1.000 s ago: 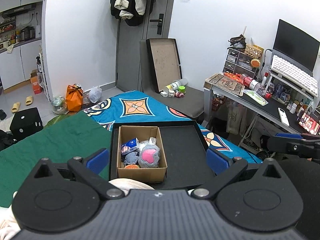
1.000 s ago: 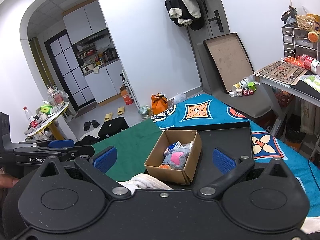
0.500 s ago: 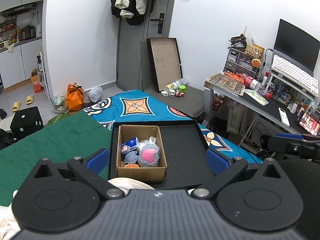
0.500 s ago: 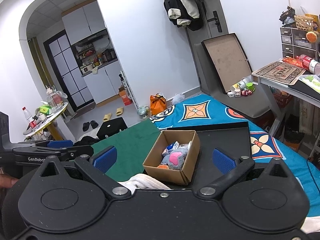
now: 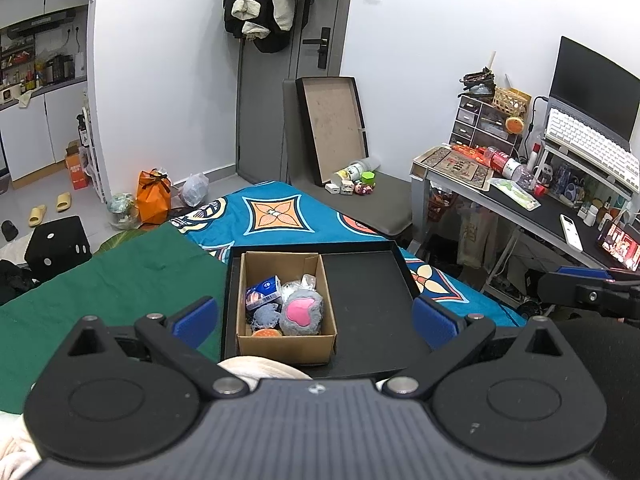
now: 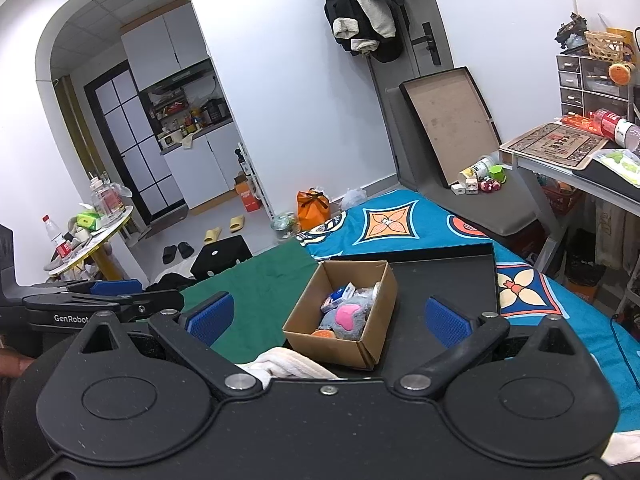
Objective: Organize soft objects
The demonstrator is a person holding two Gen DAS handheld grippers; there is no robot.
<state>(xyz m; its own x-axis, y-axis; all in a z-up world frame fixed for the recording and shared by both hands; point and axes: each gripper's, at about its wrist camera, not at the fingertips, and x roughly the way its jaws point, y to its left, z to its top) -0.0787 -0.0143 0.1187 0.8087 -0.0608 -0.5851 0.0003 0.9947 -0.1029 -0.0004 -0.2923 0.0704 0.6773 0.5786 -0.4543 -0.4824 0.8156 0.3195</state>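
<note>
Left wrist: black tray [image 5: 368, 308] on patterned blue bedspread [image 5: 280, 216], green cloth [image 5: 120, 276] beside.

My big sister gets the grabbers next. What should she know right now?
Left gripper: open, holding nothing, above the near edge of the black tray.
Right gripper: open, holding nothing too.
The cardboard box sits in the tray's left half, with a grey plush with a pink heart, a blue packet and other small soft things inside.
The tray's right half is bare.
A white cloth lies just in front of the box, outside it.
Left: probably sorting the soft things; nothing is picked up yet.
</note>
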